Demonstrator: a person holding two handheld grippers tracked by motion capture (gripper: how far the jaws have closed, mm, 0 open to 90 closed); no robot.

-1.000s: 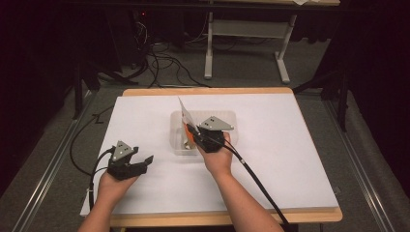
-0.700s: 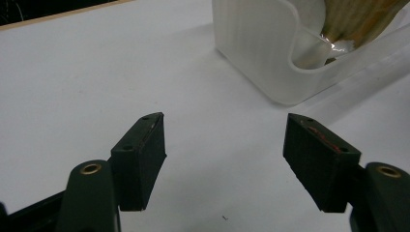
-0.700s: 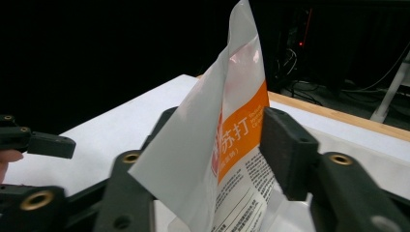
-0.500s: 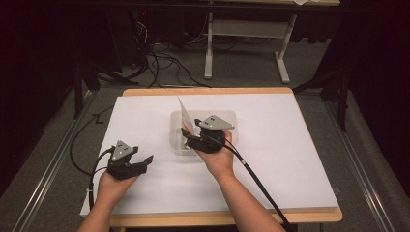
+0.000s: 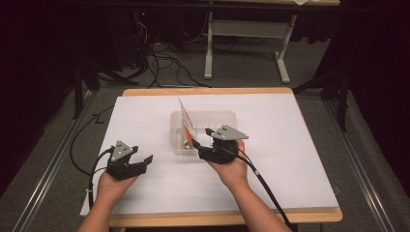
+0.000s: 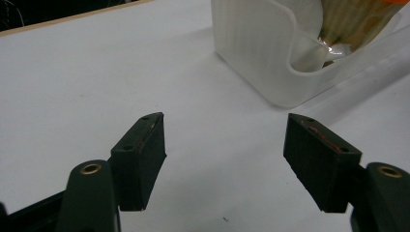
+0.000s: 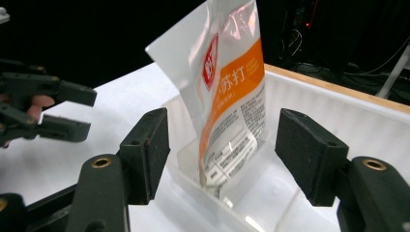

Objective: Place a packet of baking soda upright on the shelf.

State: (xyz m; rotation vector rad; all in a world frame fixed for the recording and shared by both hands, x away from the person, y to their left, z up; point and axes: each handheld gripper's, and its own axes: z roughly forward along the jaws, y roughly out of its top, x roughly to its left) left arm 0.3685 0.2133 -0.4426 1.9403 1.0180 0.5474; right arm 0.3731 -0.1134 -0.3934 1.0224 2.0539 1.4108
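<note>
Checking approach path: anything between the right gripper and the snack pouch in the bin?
Nothing visible. The right gripper, open, faces the pouch directly; only the clear bin's near wall sits low, below the pouch's upper part.

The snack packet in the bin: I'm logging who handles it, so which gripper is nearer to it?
Right. The right gripper sits open at the bin's near edge, just beside the packet; the left gripper rests on the table, well off to the bin's left.

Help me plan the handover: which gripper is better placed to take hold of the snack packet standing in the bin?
Right. The right gripper is open at the bin, its jaws on either side of the snack packet. The left gripper sits apart, open over the bare white table cover.
</note>
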